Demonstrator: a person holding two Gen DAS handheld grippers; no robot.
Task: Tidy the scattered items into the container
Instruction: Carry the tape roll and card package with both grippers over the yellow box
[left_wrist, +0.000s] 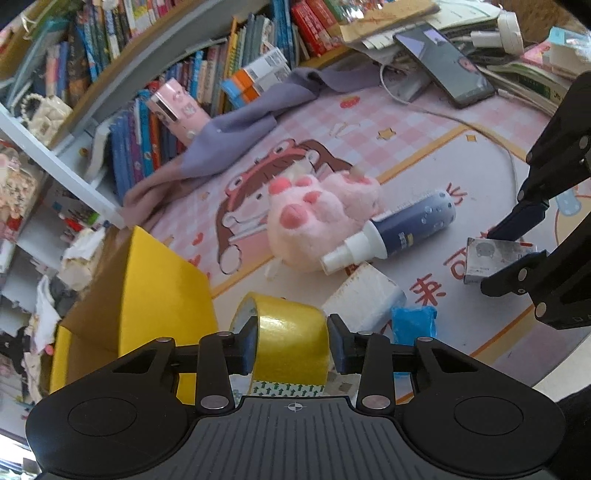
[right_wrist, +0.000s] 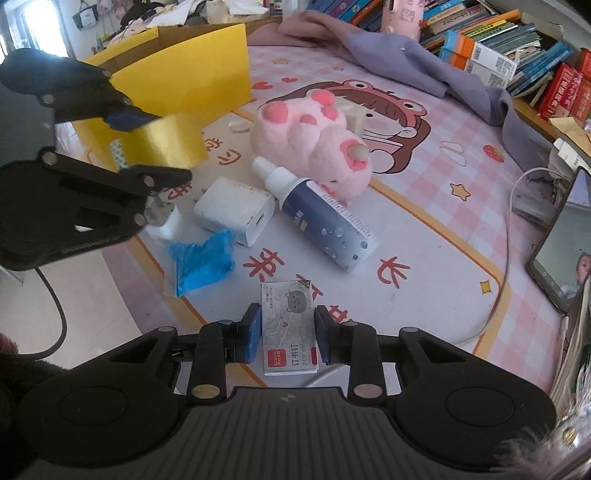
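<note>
My left gripper (left_wrist: 292, 341) is shut on a roll of yellow tape (left_wrist: 286, 338), its blue pads pressed to both sides of the roll. The open yellow cardboard box (left_wrist: 162, 291) stands just left of it. My right gripper (right_wrist: 284, 338) is shut on a small grey staple box (right_wrist: 288, 325) with a cat drawing. On the pink desk mat lie a pink plush paw (left_wrist: 314, 216), a navy spray bottle (left_wrist: 402, 227), a white charger block (right_wrist: 236, 208) and a crumpled blue wrapper (right_wrist: 203, 260). The left gripper with the tape (right_wrist: 162, 142) shows at the left of the right wrist view.
A purple cloth (left_wrist: 236, 136) lies toward the back of the mat. Rows of books (left_wrist: 155, 122) line the shelf behind it. A phone (left_wrist: 447, 62) with a white cable rests at the back right, and stacked books and papers (right_wrist: 576, 332) crowd the right edge.
</note>
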